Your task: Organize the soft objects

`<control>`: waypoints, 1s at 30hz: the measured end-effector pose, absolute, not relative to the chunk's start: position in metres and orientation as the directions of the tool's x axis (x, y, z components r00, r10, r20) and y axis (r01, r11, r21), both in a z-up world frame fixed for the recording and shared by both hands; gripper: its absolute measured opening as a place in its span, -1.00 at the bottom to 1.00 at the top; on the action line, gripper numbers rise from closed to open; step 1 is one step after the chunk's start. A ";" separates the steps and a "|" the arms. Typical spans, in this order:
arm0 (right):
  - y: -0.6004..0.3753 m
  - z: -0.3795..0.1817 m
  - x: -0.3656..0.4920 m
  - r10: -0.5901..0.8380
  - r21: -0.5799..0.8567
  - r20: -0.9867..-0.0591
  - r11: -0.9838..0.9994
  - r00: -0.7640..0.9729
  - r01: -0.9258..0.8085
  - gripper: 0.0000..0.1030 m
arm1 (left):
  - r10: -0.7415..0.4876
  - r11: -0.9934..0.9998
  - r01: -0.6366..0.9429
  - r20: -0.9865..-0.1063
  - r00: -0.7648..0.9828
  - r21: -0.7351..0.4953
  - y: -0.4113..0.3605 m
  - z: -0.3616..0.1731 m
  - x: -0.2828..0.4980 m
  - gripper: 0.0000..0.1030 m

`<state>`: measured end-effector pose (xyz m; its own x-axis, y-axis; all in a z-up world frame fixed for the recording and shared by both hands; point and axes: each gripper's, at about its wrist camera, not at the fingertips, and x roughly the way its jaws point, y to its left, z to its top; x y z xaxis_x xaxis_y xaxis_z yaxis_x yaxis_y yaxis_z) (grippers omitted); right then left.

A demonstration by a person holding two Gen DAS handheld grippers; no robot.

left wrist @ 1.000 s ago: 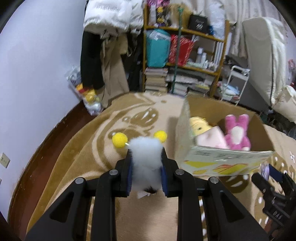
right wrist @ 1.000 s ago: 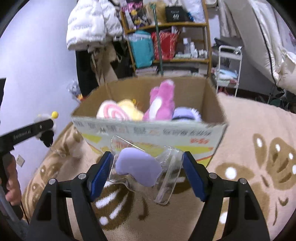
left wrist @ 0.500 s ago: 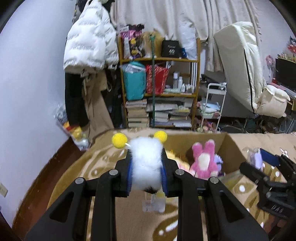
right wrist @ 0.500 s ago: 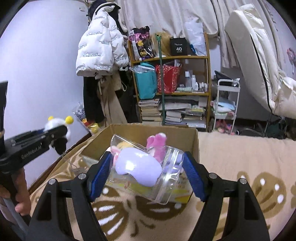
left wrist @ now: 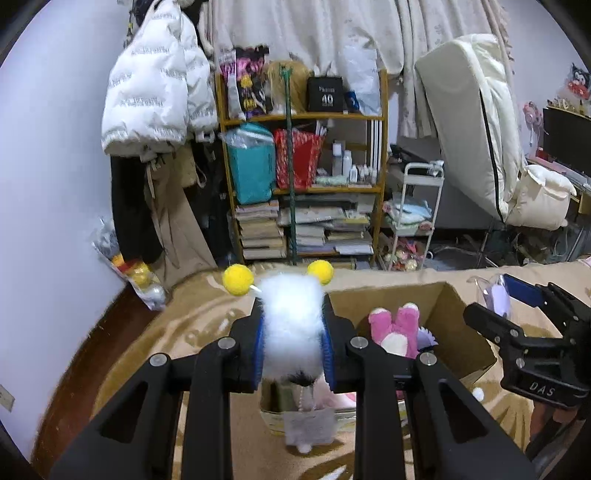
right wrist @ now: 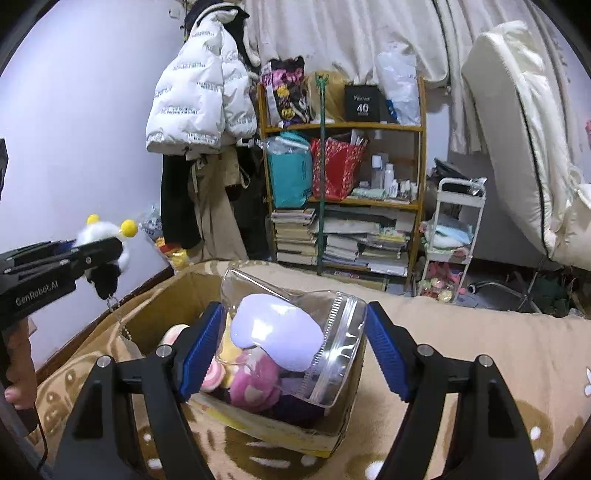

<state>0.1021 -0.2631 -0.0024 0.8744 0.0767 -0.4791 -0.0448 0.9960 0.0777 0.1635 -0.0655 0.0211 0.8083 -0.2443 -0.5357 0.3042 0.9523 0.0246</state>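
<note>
A cluttered home bedroom: a white puffer jacket (left wrist: 155,92) hangs by a crammed wooden bookshelf (left wrist: 303,184), curtains (left wrist: 332,33) behind, patterned blanket (right wrist: 480,350) below.

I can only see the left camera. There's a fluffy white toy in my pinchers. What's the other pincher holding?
Observer: The right gripper holds a clear zip pouch with a soft lilac thing inside.
Child: Where is it?
Observer: In front of the open cardboard box, overlapping it in that camera.
Child: What's in the box that I can't see?
Observer: Beside the pink plush lies a pink-and-white swirly toy.
Child: Does my toy have anything underneath?
Observer: Yes, the white toy has a black tuft and a small chain dangling.
</note>
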 end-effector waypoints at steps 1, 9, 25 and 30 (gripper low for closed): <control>-0.266 -0.006 0.106 0.085 0.095 -0.487 0.994 0.869 -0.045 0.57 | -0.247 0.952 0.307 -0.549 0.798 0.017 -0.067 0.016 0.166 -0.54; -0.275 -0.039 0.121 0.119 0.163 -0.571 0.986 0.812 -0.030 0.62 | -0.191 0.926 0.357 -0.663 0.724 0.124 -0.104 -0.035 0.177 -0.42; -0.283 -0.023 0.089 0.111 0.155 -0.552 0.987 0.827 -0.029 0.93 | -0.176 0.937 0.323 -0.624 0.761 0.129 -0.090 -0.023 0.148 0.61; -0.282 -0.006 0.068 0.089 0.141 -0.513 0.990 0.854 -0.018 1.00 | -0.198 0.941 0.320 -0.585 0.787 0.112 -0.077 -0.008 0.130 0.66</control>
